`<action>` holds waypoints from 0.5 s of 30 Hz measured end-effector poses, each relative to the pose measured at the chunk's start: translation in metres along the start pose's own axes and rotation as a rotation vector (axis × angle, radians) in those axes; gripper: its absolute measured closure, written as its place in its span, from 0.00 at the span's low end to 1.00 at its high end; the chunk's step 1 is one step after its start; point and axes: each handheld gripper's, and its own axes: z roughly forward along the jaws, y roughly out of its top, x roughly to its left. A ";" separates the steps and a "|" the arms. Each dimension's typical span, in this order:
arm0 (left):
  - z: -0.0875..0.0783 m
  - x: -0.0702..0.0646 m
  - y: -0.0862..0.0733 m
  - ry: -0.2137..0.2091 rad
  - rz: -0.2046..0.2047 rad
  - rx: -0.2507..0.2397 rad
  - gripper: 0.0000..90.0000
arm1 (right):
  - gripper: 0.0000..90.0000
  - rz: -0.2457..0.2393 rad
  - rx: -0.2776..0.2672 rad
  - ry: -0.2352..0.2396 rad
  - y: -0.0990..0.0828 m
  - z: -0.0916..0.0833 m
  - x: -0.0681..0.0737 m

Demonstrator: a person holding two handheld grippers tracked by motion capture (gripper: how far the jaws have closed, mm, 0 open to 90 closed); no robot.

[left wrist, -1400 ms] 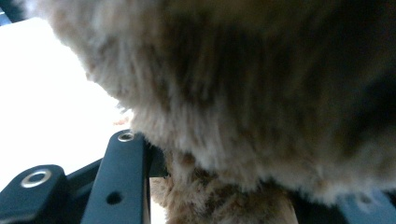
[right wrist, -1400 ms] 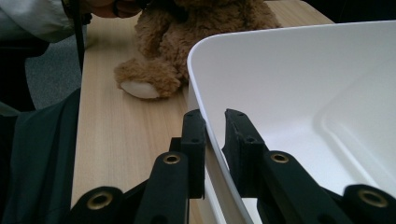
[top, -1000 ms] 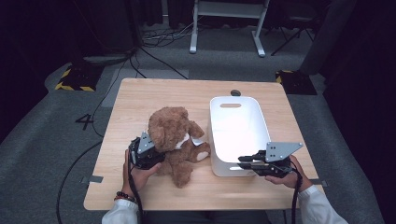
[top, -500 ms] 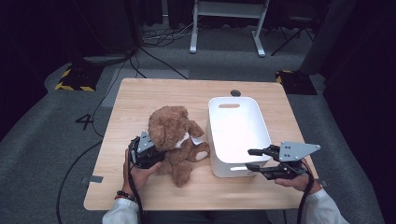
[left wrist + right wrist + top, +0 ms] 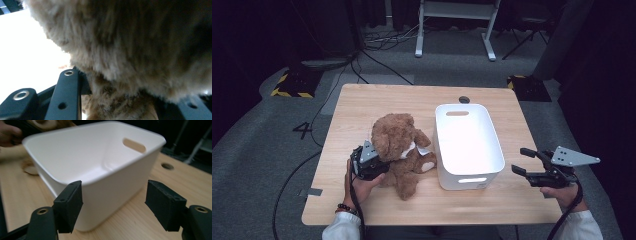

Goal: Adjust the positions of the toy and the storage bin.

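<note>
Currently gripping the teddy bear point(image 5: 399, 150) at its neck with the left gripper point(image 5: 379, 165), seated beside the white bin point(image 5: 469, 172); probably light, soft, squashy, so pinching deep. Right gripper point(image 5: 524, 161) just opening, empty, clear of the bin.

Teddy bear point(image 5: 402, 150) left of bin point(image 5: 468, 145), on table point(image 5: 377, 105)
</note>
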 end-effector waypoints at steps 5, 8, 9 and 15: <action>-0.001 0.003 0.002 -0.002 0.033 0.036 0.62 | 0.28 0.093 0.078 -0.076 -0.036 0.018 -0.018; 0.001 0.000 0.002 0.002 0.026 0.023 0.62 | 0.27 0.123 0.152 -0.114 -0.062 0.034 -0.028; 0.001 0.000 0.003 0.001 0.031 0.027 0.62 | 0.28 0.163 0.188 -0.115 -0.079 0.043 -0.035; 0.003 0.001 0.002 -0.008 0.022 0.015 0.63 | 0.28 0.199 0.219 -0.101 -0.095 0.051 -0.041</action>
